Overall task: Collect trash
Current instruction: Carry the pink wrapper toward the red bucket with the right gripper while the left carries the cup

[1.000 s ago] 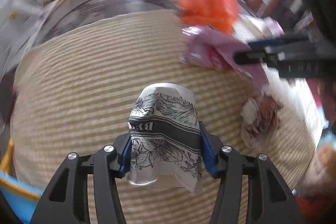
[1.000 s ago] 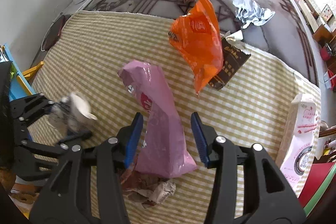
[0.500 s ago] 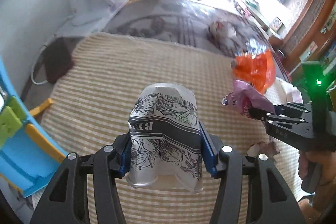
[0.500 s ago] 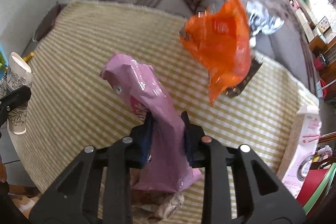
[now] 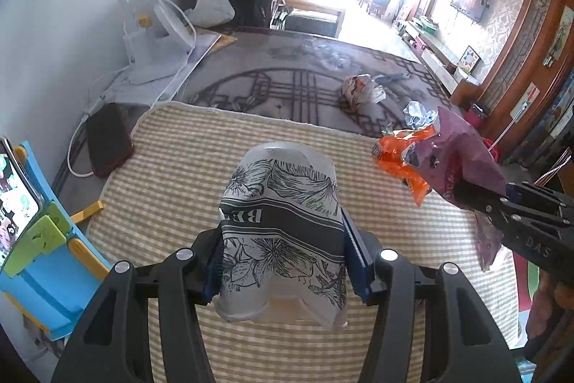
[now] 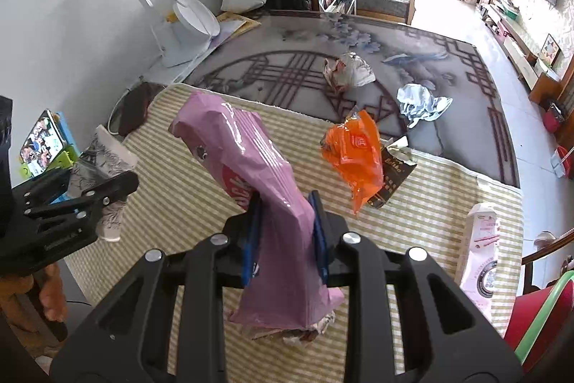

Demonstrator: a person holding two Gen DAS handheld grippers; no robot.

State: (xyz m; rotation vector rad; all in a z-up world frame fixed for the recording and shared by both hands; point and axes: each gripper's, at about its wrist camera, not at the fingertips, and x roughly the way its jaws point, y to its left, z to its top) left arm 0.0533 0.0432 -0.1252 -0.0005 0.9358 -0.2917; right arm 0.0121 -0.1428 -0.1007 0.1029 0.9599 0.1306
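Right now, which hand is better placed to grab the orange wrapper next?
Neither is free: the left gripper holds the paper cup, the right gripper the pink bag. Once emptied, probably the right; the orange wrapper lies on its side.

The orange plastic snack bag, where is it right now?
In the right wrist view the orange plastic snack bag lies on the striped yellow mat, right of centre, overlapping a dark brown wrapper near the mat's far edge.

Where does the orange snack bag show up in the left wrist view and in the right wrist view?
Left wrist: the orange snack bag lies right of centre, partly behind the pink bag.
Right wrist: the orange bag lies upper right of centre.
Shared landmark: the striped mat beneath it.
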